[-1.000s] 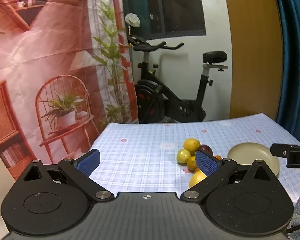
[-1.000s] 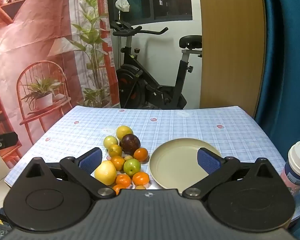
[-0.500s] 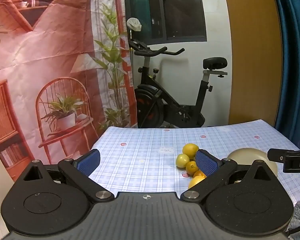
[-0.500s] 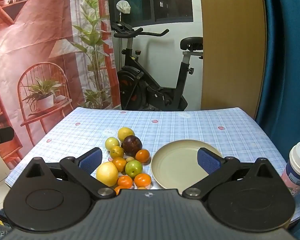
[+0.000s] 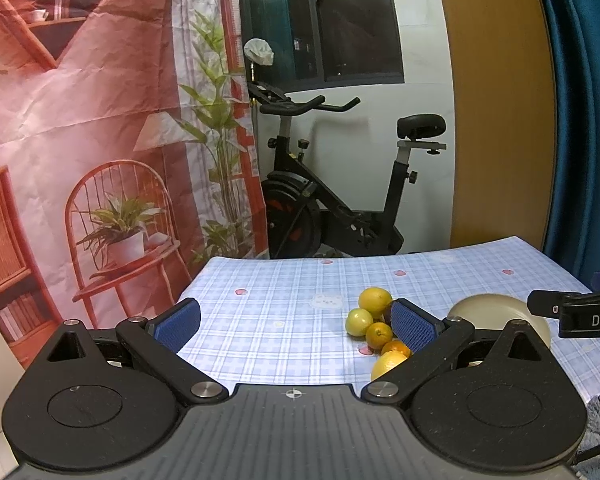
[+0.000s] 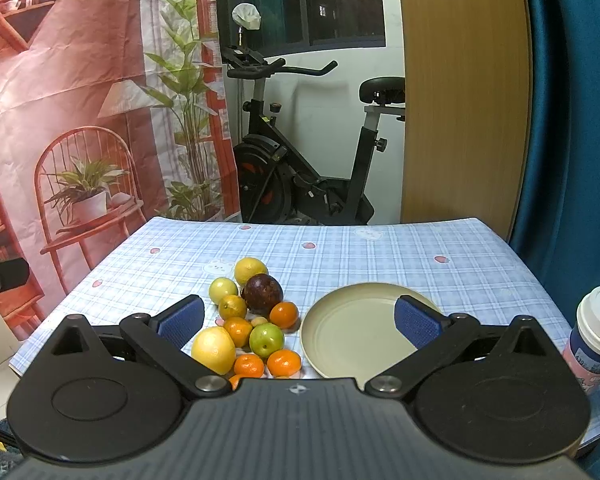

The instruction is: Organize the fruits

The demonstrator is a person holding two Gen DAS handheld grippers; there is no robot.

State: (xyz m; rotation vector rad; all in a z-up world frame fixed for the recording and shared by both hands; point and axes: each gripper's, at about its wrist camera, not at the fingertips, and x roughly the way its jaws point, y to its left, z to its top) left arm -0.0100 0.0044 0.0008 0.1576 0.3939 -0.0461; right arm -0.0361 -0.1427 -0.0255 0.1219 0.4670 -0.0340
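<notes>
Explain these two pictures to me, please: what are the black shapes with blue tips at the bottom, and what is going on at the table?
There is no robot here. A person holds a two-finger gripper in each hand, and each gripper carries a wide-angle camera looking forward along its fingers. The black shapes are the grippers themselves; the blue tips are their finger pads.

One picture is from the left gripper, the other from the right gripper. Both are open and hold nothing.

On the checked tablecloth lies a cluster of fruit: a dark purple fruit, a green apple, a large yellow citrus, several small oranges such as this one, and more yellowish ones. To its right is an empty beige plate. A lidded paper cup stands near the table's right edge. Behind the table is an exercise bike.
</notes>
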